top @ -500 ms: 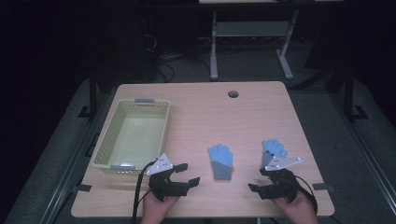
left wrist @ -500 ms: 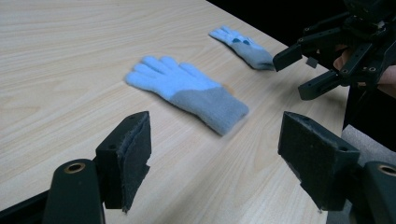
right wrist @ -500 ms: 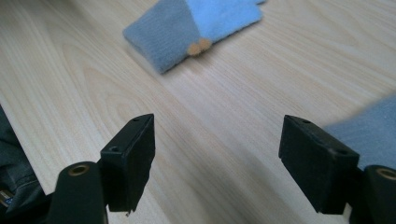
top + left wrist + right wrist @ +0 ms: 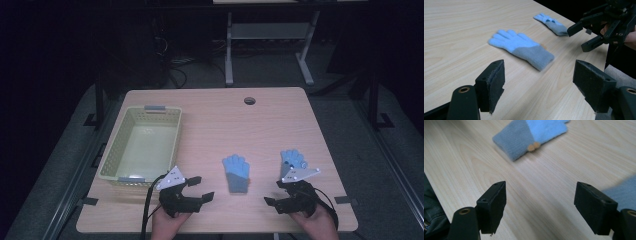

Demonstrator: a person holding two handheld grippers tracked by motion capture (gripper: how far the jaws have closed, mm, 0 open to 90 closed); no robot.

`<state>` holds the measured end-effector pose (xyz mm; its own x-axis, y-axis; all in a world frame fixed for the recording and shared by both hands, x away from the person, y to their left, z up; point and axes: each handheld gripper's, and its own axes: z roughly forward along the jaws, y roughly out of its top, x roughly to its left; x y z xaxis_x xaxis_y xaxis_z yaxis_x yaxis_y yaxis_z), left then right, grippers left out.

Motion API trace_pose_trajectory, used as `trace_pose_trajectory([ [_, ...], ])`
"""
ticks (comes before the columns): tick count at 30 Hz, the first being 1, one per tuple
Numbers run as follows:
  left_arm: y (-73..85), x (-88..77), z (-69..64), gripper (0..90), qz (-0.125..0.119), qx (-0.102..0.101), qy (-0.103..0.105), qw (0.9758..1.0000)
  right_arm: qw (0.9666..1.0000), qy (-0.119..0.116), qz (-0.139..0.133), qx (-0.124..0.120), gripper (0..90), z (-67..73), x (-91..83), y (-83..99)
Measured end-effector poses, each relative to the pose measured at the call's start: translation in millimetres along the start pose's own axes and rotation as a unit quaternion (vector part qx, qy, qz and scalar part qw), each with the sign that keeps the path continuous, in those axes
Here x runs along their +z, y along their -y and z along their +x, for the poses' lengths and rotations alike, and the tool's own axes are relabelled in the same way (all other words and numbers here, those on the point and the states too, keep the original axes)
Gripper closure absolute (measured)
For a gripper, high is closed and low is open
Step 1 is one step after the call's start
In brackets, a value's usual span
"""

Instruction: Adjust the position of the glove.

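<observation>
A soft knitted glove [image 4: 236,172] — light blue fingers, grey ribbed cuff — lies flat near the table's front edge between the two grippers, its length running away from the person with fingers pointing to the far side. A second glove [image 4: 292,159] lies just beyond the right gripper [image 4: 276,192]; that gripper and the left gripper [image 4: 201,187] both hold their black padded jaws spread wide, gripping nothing. The table [image 4: 260,125] is pale wood grain, with a perforated yellow-green basket [image 4: 112,155] at the left — the room around it dark.

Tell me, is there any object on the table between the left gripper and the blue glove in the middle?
Nothing visible stands in the way. The left gripper has its jaws open and empty, and only bare table lies between it and the middle glove. The basket stands off to the other side.
</observation>
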<state>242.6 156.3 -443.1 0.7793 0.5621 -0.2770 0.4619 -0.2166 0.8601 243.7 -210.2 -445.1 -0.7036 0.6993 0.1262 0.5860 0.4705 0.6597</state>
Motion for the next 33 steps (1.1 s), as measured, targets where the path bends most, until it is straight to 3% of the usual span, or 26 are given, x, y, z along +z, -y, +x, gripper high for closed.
trace_pose_trajectory([
  [5, 0.2, 2.1, 0.0, 25.4, 0.002, 0.0, 0.0, 1.0, 1.0, 0.0, -0.005, -0.004, 25.3, -0.4, -1.6, -1.3],
  [17, 1.3, 1.7, 0.4, 25.3, 0.003, 0.0, 0.001, 1.0, 0.9997, 0.007, -0.019, 0.013, 23.6, -12.5, -10.7, -10.3],
  [24, 1.9, 2.5, 1.3, 25.4, 0.003, -0.003, 0.0, 1.0, 0.9997, 0.018, -0.008, 0.011, 22.3, -16.9, -13.8, -16.2],
  [33, 1.9, 2.4, 2.6, 25.4, 0.001, -0.006, -0.001, 1.0, 0.9993, 0.028, -0.004, 0.024, 21.6, -34.8, -24.1, -20.0],
])
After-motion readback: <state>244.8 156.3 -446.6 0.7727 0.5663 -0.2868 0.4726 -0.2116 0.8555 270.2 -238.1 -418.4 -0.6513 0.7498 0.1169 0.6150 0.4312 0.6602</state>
